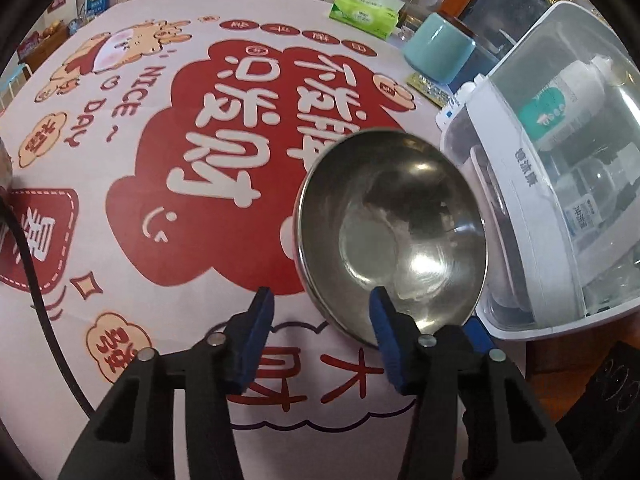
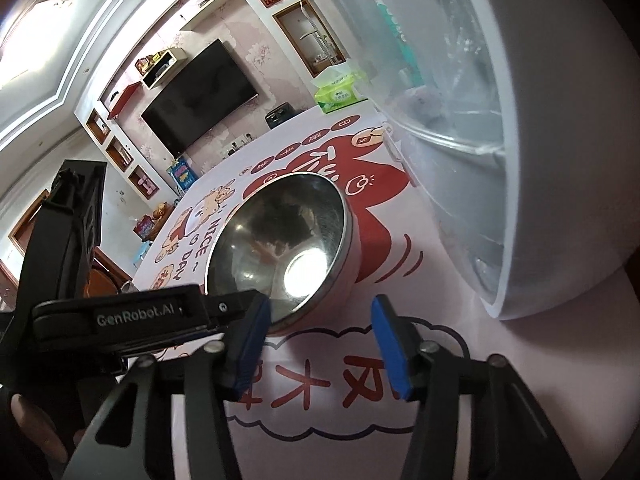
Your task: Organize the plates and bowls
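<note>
- Left wrist view: your left gripper (image 1: 322, 304) has its blue fingers (image 1: 260, 322) spread wide and grips nothing.
- Its right-hand finger reaches over the near rim of the steel bowl (image 1: 390, 236); the other finger hangs over bare tablecloth beside it. Whether the pad touches the metal cannot be told.
- That bowl stands on the table (image 1: 132, 184), tilted so that its inside faces you, near your edge and just left of the white dish cabinet (image 1: 516, 216).
- A clear cover closes the cabinet; bottles show through it, though what else is inside is too blurred to name.
- Farther back on the table you see a teal cup (image 1: 436, 50) and a green tissue pack (image 1: 366, 14).
- A black cable (image 1: 36, 280) runs down the left side of the printed cloth.
- Right wrist view: your right gripper (image 2: 320, 308) is also spread wide, with nothing between its fingers (image 2: 390, 346).
- The bowl (image 2: 280, 248) lies just ahead of it, nearer the left finger, and apart from both.
- The other gripper (image 2: 120, 320), a black body with white lettering, comes in from the left and meets the bowl's near rim.
- The cabinet (image 2: 560, 160) fills the right of this view, with the tissue pack (image 2: 338, 92) beyond the bowl.
</note>
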`<action>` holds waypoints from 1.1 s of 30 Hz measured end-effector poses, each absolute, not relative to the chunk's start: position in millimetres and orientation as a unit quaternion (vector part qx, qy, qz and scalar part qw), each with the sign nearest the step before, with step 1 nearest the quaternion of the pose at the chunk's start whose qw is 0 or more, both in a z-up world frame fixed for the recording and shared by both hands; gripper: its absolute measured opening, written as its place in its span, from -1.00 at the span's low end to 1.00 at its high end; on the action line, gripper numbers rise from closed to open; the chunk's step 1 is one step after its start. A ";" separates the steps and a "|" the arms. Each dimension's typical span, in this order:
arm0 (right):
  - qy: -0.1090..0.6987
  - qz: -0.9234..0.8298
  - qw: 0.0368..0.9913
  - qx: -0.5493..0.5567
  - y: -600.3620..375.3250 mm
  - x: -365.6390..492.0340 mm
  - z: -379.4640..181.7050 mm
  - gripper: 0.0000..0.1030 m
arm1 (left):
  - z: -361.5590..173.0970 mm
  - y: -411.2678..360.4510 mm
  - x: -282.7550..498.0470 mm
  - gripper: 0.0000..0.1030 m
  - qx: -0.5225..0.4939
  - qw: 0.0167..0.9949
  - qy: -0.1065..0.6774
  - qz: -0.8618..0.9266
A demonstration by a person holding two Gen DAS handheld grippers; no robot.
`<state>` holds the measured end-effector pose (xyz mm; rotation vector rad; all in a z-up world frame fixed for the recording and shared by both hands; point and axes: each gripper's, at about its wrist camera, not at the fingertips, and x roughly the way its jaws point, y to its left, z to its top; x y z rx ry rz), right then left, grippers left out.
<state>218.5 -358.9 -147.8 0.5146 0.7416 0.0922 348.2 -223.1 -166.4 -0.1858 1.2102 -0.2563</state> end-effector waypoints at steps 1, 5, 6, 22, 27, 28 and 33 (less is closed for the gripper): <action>0.361 0.044 0.898 0.247 -359.1 218.8 -148.3 -0.19 | -167.9 -223.7 348.1 -0.12 -0.088 0.808 0.570 -0.122; 0.369 0.039 0.894 0.250 -361.6 218.1 -149.8 -0.42 | -171.7 -225.8 346.8 -0.40 -0.090 0.801 0.577 -0.131; 0.370 0.037 0.894 0.250 -362.0 217.9 -149.9 -0.45 | -172.0 -226.1 346.6 -0.42 -0.089 0.800 0.578 -0.133; 0.406 0.036 0.881 0.240 -363.3 212.4 -149.3 -0.73 | -170.4 -226.9 327.9 -0.62 -0.076 0.787 0.594 -0.146; 0.420 0.041 0.876 0.234 -363.6 204.2 -147.8 -0.75 | -169.1 -224.3 313.1 -0.61 -0.074 0.781 0.601 -0.150; 0.423 0.042 0.875 0.233 -363.0 201.8 -147.3 -0.75 | -168.4 -223.6 309.7 -0.61 -0.074 0.780 0.602 -0.151; 0.436 0.045 0.867 0.238 -359.5 189.3 -143.1 -0.76 | -162.7 -218.5 288.4 -0.60 -0.072 0.777 0.606 -0.153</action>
